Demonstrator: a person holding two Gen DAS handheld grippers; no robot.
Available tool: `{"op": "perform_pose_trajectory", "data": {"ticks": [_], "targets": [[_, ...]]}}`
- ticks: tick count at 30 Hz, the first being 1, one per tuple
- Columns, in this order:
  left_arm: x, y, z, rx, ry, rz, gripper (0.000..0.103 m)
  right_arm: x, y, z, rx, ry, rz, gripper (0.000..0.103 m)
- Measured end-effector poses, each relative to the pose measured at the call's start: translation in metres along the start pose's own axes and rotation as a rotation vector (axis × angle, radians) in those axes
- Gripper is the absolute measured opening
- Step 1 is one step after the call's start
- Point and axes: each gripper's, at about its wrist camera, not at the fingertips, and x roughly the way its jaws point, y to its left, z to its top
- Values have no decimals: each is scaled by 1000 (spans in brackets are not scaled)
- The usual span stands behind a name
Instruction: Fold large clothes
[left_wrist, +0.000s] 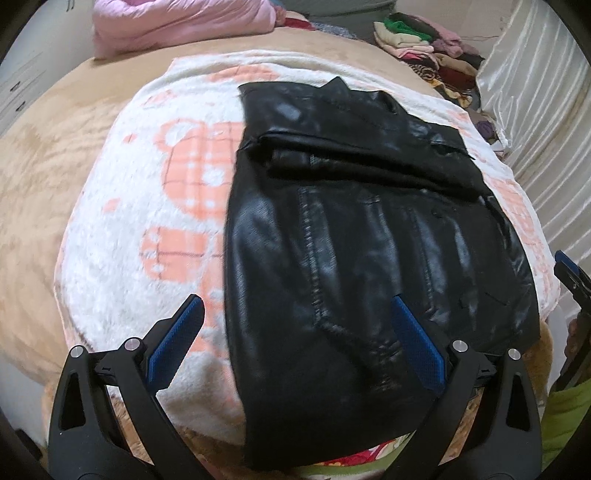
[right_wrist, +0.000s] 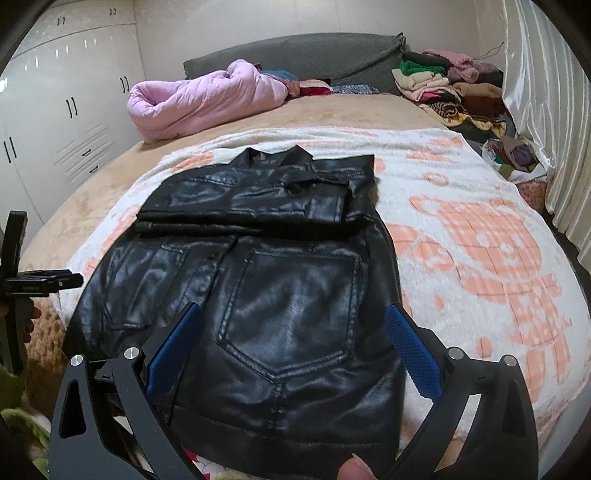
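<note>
Our left gripper (left_wrist: 295, 347) and right gripper (right_wrist: 295, 350) both hover spread wide, grasping nothing, above the near hem of the black leather jacket (right_wrist: 258, 280) on the blanket (right_wrist: 480, 258). Farther off, its sleeves already lie folded across; we judge the final fold remains.

White wardrobe (right_wrist: 55, 122), grey headboard (right_wrist: 295, 55), pale curtain (right_wrist: 546, 110).
</note>
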Motion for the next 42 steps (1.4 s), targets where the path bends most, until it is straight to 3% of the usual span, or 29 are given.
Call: {"op": "perform_pose_trajectory", "data": {"ticks": [7, 9, 11, 14, 20, 31, 33, 34, 35, 36, 38, 42], "targets": [[6, 18, -13, -57, 34, -42, 93, -1, -13, -16, -1, 46, 2, 99], [7, 22, -17, -78, 45, -60, 88, -2, -15, -22, -13, 69, 12, 99], [8, 23, -23, -81, 61, -77, 72, -1, -16, -28, -19, 89, 16, 99], [11, 20, -30, -78, 88, -99, 62, 2, -19, -40, -19, 135, 30, 99], [10, 18, -43, -68, 116, -96, 69, 5, -32, -60, -2, 199, 18, 99], [25, 28, -63, -108, 185, -105, 73, 29, -50, -80, 62, 315, 80, 96], [27, 28, -64, -105, 184, -102, 72, 35, -53, -83, 77, 333, 78, 87], [27, 26, -65, -92, 177, -87, 63, 37, -57, -84, 91, 328, 87, 81], [27, 25, -64, -84, 171, -78, 53, 36, -58, -84, 98, 320, 94, 62], [26, 26, -65, -78, 165, -70, 50, 33, -61, -85, 115, 299, 105, 50], [21, 28, -66, -83, 148, -71, 31, 26, -66, -86, 132, 271, 139, 23], [6, 35, -67, -92, 117, -98, 14, 5, -61, -86, 123, 209, 189, 15]]}}
